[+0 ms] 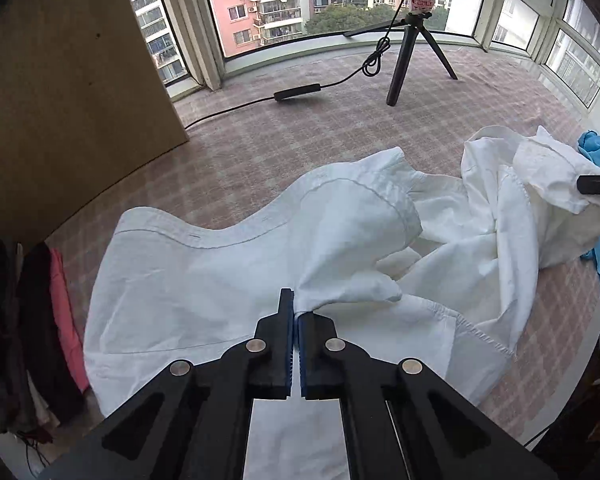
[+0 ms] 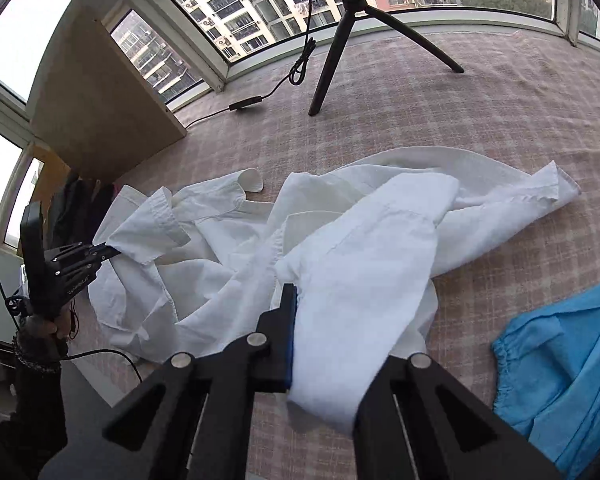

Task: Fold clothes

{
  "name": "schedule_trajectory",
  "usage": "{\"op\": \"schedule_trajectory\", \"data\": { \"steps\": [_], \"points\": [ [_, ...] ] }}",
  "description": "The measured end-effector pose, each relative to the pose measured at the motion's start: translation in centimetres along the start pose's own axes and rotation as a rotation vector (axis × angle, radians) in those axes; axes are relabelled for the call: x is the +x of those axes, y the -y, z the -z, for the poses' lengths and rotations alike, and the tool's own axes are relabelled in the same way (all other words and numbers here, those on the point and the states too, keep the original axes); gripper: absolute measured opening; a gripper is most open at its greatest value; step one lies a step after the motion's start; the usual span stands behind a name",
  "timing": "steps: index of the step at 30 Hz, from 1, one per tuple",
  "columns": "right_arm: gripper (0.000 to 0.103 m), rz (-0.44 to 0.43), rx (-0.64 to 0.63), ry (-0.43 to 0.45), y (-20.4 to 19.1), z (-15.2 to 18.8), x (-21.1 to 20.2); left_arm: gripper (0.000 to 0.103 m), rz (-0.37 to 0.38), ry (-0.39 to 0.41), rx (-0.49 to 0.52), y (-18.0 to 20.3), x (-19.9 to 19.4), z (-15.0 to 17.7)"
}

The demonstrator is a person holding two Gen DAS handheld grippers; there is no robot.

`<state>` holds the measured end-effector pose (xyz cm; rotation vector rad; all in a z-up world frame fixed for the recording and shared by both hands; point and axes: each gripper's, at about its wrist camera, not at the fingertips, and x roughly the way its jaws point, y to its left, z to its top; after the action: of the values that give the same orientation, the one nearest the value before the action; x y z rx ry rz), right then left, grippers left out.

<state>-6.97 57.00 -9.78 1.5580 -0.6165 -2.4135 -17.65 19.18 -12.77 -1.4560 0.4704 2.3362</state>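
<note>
Both grippers' jaws clamped on white shirt [image 1: 228,272]; tripod [image 1: 412,52] label unreadable.

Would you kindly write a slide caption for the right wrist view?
Right gripper shut on the white shirt; left gripper pinches its far edge, blue garment alongside.

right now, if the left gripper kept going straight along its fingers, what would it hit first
The left gripper is already shut on the white shirt, so it would likely push into more shirt, then the checked cloth beneath.

White shirt [image 1: 228,272], blue garment [image 2: 560,364], pink-checked cloth [image 1: 320,128], black tripod [image 1: 404,60].
</note>
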Motion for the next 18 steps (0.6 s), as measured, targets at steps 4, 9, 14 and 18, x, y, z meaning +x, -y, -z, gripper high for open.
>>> {"op": "schedule_trajectory", "data": {
  "steps": [4, 9, 14, 18],
  "points": [
    [0.005, -0.201, -0.074, -0.058, -6.1, 3.0, -0.4, 0.002, -0.162, 0.028, -0.146, -9.6, -5.8, 4.8],
    [0.005, -0.444, -0.198, -0.222, -15.7, 7.8, 4.5, 0.009, -0.377, -0.058, -0.296, -18.6, -7.9, 12.0],
    [0.008, -0.506, -0.342, -0.53, -26.0, 13.3, 13.4, 0.022, -0.411, -0.096, -0.369, -21.1, -8.6, 15.8],
    [0.024, -0.447, -0.365, -0.512, -24.1, 12.2, 10.6, 0.025, -0.366, -0.062, -0.299, -17.7, -9.3, 15.1]
  ]
}}
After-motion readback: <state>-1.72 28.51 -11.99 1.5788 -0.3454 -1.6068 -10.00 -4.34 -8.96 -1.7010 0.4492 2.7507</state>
